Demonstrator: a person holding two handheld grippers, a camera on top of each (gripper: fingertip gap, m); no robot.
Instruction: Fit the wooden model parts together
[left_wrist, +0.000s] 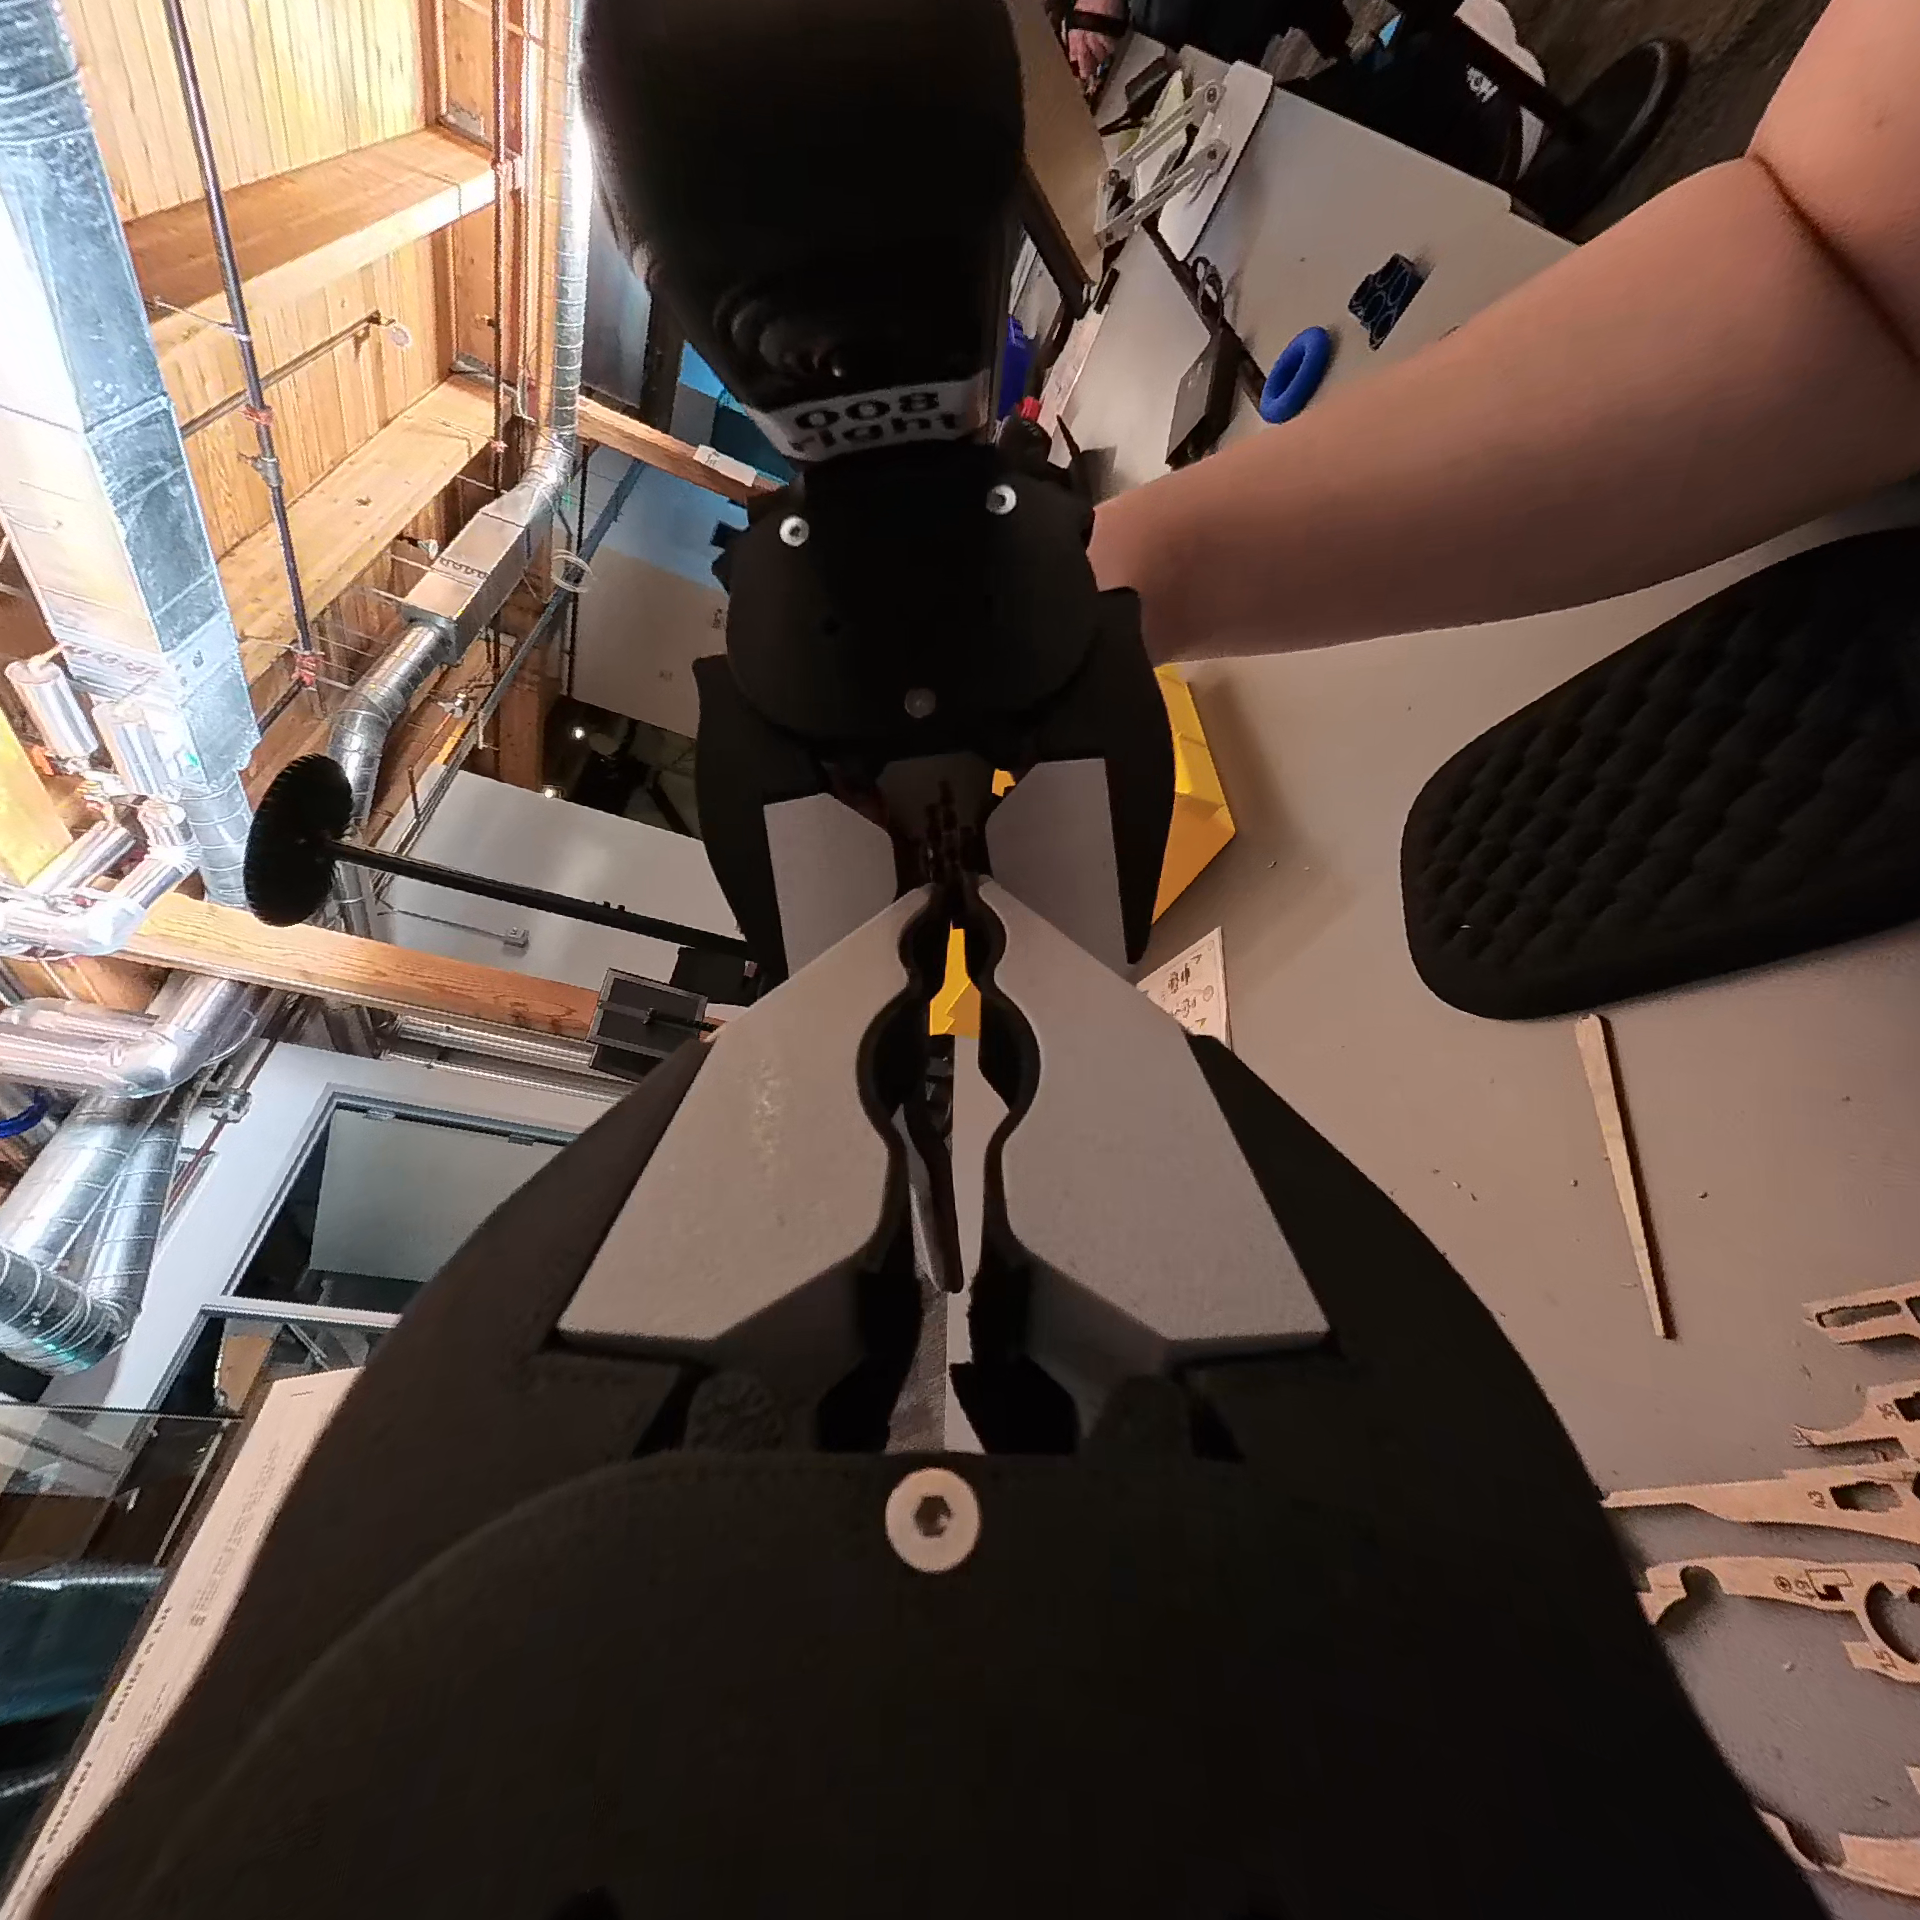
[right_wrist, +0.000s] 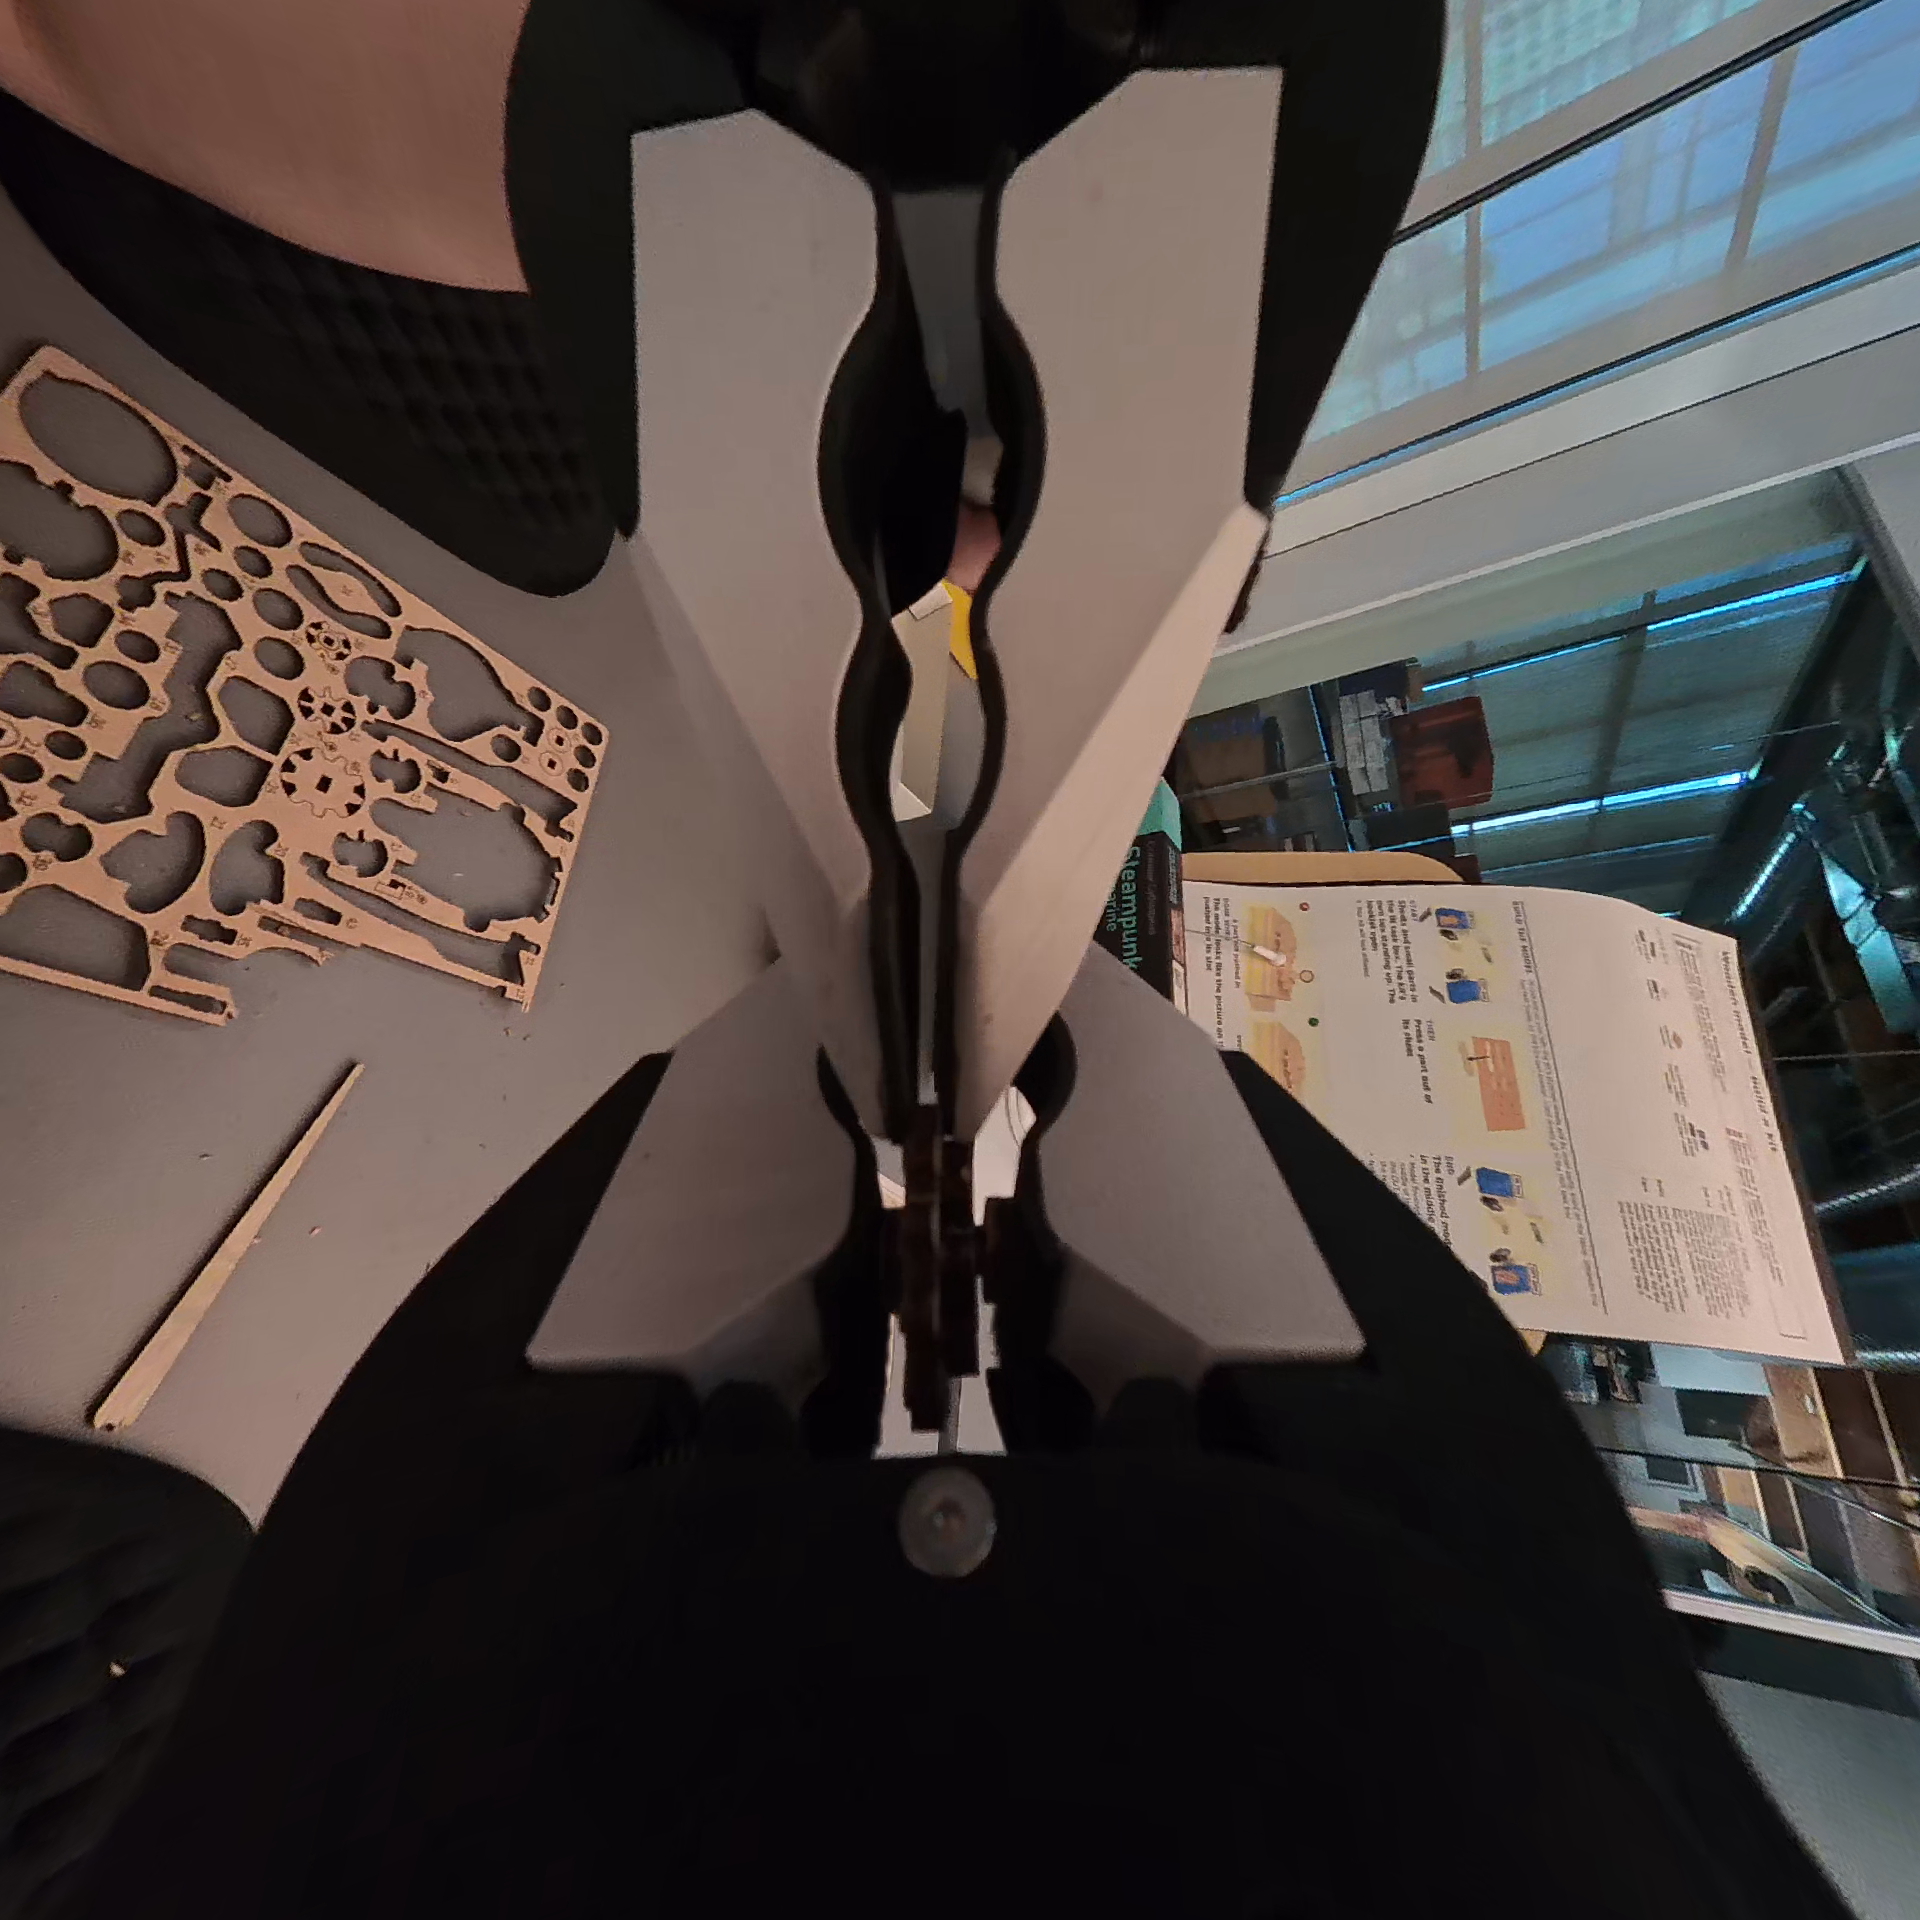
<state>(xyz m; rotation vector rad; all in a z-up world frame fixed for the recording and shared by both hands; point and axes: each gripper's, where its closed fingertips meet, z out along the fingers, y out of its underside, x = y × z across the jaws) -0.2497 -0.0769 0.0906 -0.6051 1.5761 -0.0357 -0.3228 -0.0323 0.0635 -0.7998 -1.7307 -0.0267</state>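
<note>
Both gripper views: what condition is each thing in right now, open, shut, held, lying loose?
Left gripper: shut on a dark wooden part.
Right gripper: shut on the toothed wooden parts.
Dark wooden part: held edge-on, tip to tip with the other gripper.
Wooden sheet: flat on table, most pieces punched out.
Wooden sliver: lying loose.
Instruction page: propped up.
</note>
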